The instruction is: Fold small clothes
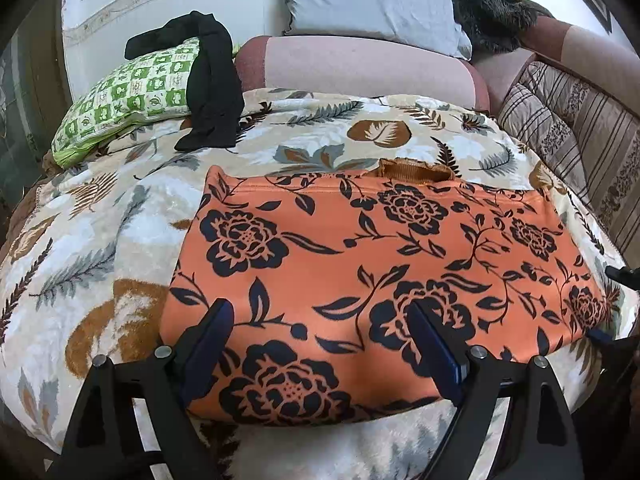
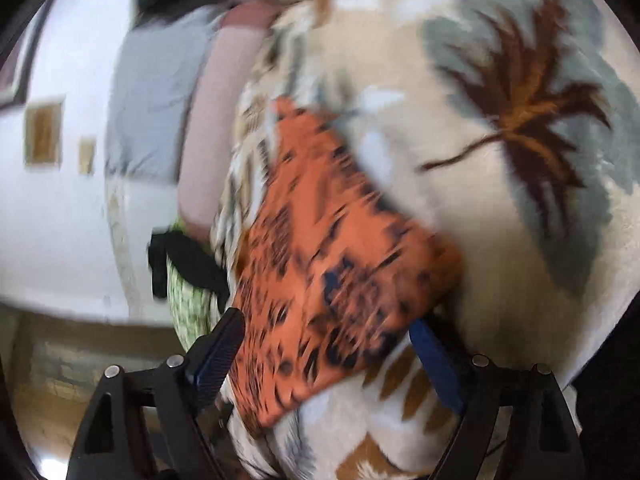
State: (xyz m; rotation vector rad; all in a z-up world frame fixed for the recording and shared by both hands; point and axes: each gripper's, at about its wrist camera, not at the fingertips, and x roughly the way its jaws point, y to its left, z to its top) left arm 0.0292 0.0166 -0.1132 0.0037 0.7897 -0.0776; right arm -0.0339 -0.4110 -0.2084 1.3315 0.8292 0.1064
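Plush leaf-print blanket (image 1: 100,216) covers the bed and fills most of both views. On it, centre to lower right of the left wrist frame, we see the orange floral garment (image 1: 360,264), lying flat, apparently already folded to a rectangle with a ribbed neckline at its top edge. Upper centre: grey pillow (image 1: 372,0) on a pink bolster (image 1: 360,68). Upper left: green checked pillow (image 1: 132,96) with a black garment (image 1: 212,80) draped over it and onto the blanket.

Left gripper (image 1: 320,312) spread wide, holding nothing, fingers over the garment's near edge; we can't tell whether they touch the cloth. Right gripper (image 2: 328,328) also spread and empty, straddling a corner of the same garment (image 2: 320,248); that view is motion-blurred, so contact is unclear. Its tips also show at the right edge of the left view.

Risks, as we judge them: pinching blanket pile along with the cloth, since both are soft and lie flush; grabbing only the top layer, which would undo the fold; uneven lift by the two sides skewing the rectangle.
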